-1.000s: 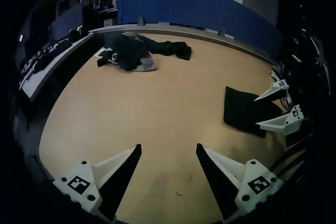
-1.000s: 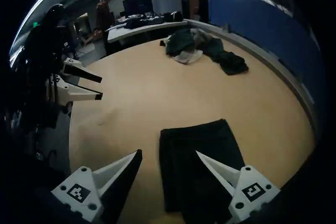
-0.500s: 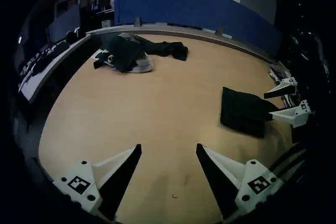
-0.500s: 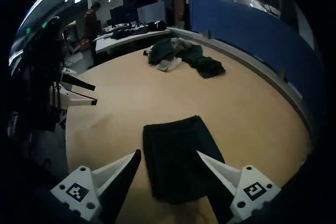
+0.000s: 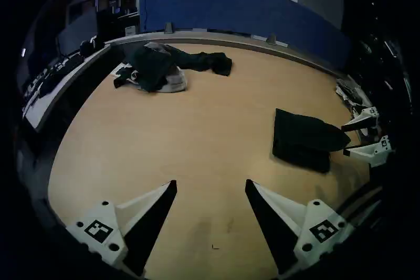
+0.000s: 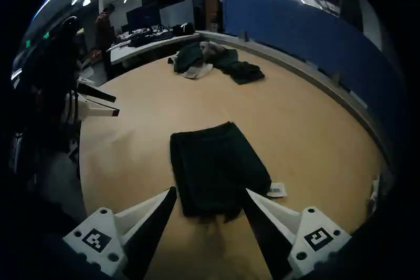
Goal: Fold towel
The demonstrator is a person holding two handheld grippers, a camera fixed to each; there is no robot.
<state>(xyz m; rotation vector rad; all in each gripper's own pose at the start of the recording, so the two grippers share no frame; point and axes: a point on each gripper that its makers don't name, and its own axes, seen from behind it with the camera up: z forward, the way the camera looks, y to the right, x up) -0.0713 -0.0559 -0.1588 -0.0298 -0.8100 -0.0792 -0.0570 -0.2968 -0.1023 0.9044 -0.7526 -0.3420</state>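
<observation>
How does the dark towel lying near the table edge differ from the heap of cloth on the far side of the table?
The towel is folded flat into a neat rectangle; the heap is crumpled and sprawling. The towel is one dark piece; the heap mixes dark green cloth with a pale piece. Both are mostly dark fabric lying on the wooden table.

A heap of dark clothes (image 5: 157,67) lies near the table's (image 5: 173,127) far edge; a blue partition (image 5: 236,9) runs behind that edge; a person (image 6: 102,22) stands beyond.
</observation>
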